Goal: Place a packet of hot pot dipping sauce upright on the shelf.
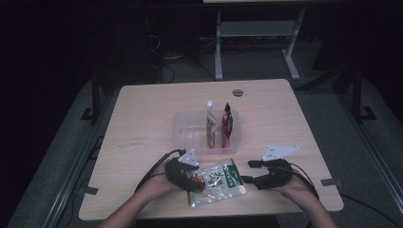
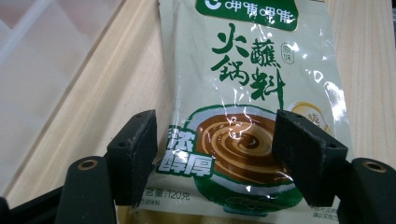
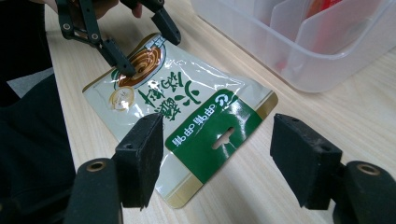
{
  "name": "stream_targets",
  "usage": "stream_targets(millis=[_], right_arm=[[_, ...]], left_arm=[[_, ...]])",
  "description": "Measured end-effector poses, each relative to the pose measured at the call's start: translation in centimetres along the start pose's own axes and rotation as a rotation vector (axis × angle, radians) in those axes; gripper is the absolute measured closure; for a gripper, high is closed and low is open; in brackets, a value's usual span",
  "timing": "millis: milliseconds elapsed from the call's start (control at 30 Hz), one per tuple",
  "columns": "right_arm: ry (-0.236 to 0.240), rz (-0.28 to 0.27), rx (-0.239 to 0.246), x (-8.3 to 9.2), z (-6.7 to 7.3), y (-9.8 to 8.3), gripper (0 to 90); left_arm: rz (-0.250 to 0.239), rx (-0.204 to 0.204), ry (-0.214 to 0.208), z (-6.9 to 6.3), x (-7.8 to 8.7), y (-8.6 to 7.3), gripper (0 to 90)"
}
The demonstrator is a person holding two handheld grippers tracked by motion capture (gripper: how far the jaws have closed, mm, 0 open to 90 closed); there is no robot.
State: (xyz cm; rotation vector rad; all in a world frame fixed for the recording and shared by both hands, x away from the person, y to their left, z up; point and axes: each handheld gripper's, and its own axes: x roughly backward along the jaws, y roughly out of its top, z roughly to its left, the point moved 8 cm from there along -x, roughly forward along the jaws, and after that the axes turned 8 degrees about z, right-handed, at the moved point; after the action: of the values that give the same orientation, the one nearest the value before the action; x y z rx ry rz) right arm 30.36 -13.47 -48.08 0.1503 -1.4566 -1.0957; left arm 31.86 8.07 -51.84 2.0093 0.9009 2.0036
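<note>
The green-and-white sauce pouch (image 1: 216,181) lies flat on the desk (image 1: 142,118), just in front of the clear plastic bin (image 1: 183,128); the left claw (image 2: 215,154) stands apart, straddling its lower end without pressing; the right claw (image 3: 217,156) is spread at the green header end, holding nothing.

Glossy plastic sauce pouch (image 2: 252,107), pale wood-grain table (image 3: 289,196), clear smooth plastic bin (image 3: 322,65), matt black tool pads (image 3: 306,156)

a dim lab or office is suggested by the light wooden desk (image 1: 142,114), cables and grey carpet.
</note>
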Motion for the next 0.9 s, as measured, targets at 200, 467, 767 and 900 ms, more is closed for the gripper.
stream_targets(millis=[200, 467, 767, 900], right_arm=[[-0.004, 0.001, 0.002, -0.03, -0.11, 0.05, 34.3], [-0.01, -0.002, 0.0, 0.05, -0.08, 0.06, 34.3], [-0.004, 0.005, -0.006, -0.18, -0.09, 0.02, 34.3], [-0.005, 0.002, -0.005, -0.14, -0.06, 0.03, 34.3]], left_arm=[[-0.019, -0.003, -0.01, -0.04, -0.33, -0.17, 31.5], [-0.018, -0.024, 0.0, -0.09, -0.44, 0.08, 48.6], [-0.019, -0.02, 0.004, 0.33, -0.24, 0.01, 79.2], [-0.012, -0.031, 0.007, 0.16, -0.11, 0.06, 87.2]])
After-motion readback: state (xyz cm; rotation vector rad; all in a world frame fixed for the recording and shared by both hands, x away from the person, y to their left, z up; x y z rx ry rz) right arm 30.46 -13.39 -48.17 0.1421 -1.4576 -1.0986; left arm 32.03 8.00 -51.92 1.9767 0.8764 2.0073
